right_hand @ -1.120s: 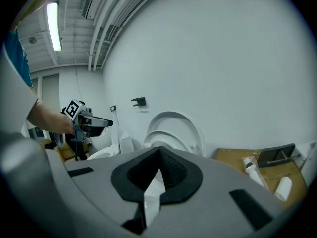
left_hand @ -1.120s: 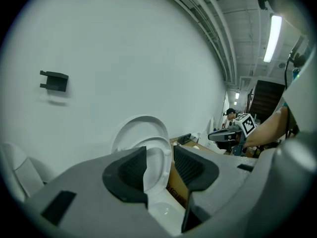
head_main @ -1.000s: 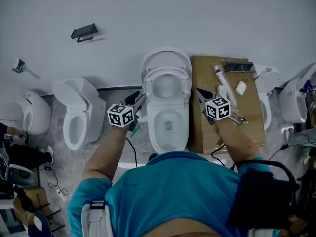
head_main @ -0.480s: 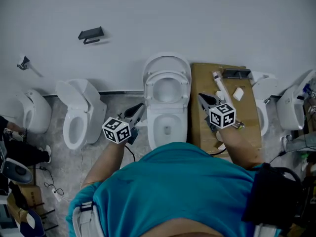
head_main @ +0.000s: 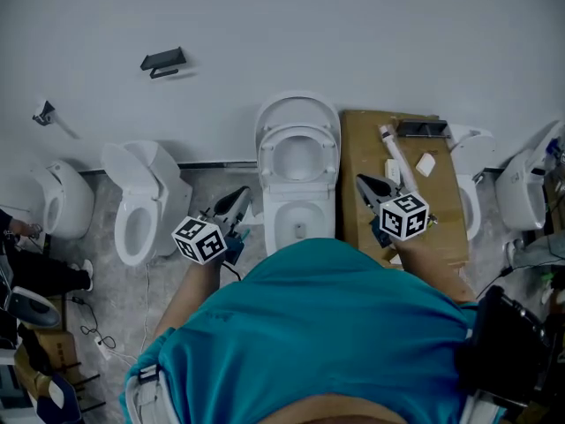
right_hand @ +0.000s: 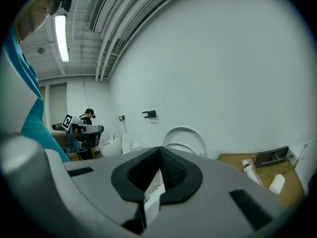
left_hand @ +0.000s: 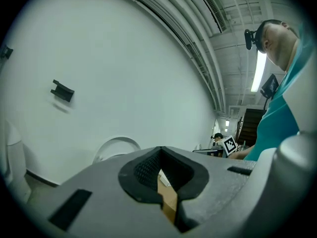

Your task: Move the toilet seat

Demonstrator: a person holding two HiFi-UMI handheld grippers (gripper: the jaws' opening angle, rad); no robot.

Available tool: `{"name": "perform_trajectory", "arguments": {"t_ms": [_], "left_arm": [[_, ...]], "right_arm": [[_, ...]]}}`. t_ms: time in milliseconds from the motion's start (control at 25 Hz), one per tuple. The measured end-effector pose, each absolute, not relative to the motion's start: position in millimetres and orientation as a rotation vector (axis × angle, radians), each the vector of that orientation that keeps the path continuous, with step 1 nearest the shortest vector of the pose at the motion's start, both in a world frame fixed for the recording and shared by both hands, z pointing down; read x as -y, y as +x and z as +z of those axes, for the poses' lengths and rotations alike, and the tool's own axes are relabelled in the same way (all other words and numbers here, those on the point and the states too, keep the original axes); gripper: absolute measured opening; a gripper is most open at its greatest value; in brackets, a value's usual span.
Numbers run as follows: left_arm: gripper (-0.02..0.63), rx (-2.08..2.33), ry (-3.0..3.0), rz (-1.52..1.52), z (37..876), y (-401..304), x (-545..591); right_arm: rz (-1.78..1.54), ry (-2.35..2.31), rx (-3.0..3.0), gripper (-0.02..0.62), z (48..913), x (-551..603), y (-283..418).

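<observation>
Head view: toilet seat (head_main: 298, 131) on the middle toilet (head_main: 300, 223) looks flipped up against the lid, back by the wall. Left gripper (head_main: 240, 194) hangs just left of the toilet. Right gripper (head_main: 364, 184) is on the other side, over the cardboard (head_main: 362, 140). Neither touches the seat.

Left gripper view: jaws have just been closing, pads now together w/ nothing btwn them.

Right gripper view: same deal, jaws together and empty, raised seat visible beyond the tips.
</observation>
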State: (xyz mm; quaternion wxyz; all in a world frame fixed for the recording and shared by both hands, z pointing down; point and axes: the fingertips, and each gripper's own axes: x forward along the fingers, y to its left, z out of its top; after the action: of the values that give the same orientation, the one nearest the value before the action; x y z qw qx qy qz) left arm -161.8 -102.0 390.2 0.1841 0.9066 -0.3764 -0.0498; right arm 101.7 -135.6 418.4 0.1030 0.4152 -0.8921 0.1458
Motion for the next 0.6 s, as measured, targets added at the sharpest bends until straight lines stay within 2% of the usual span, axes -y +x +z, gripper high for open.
{"name": "perform_trajectory", "arguments": {"t_ms": [280, 600], "left_arm": [[0.005, 1.109, 2.492, -0.178, 391.4, -178.6, 101.6], [0.005, 1.064, 2.526, -0.16, 389.0, -162.4, 99.0]], "right_arm": [[0.423, 1.212, 2.695, -0.002, 411.6, 135.2, 98.9], [0.361, 1.154, 2.703, -0.002, 404.7, 132.5, 89.4]]}}
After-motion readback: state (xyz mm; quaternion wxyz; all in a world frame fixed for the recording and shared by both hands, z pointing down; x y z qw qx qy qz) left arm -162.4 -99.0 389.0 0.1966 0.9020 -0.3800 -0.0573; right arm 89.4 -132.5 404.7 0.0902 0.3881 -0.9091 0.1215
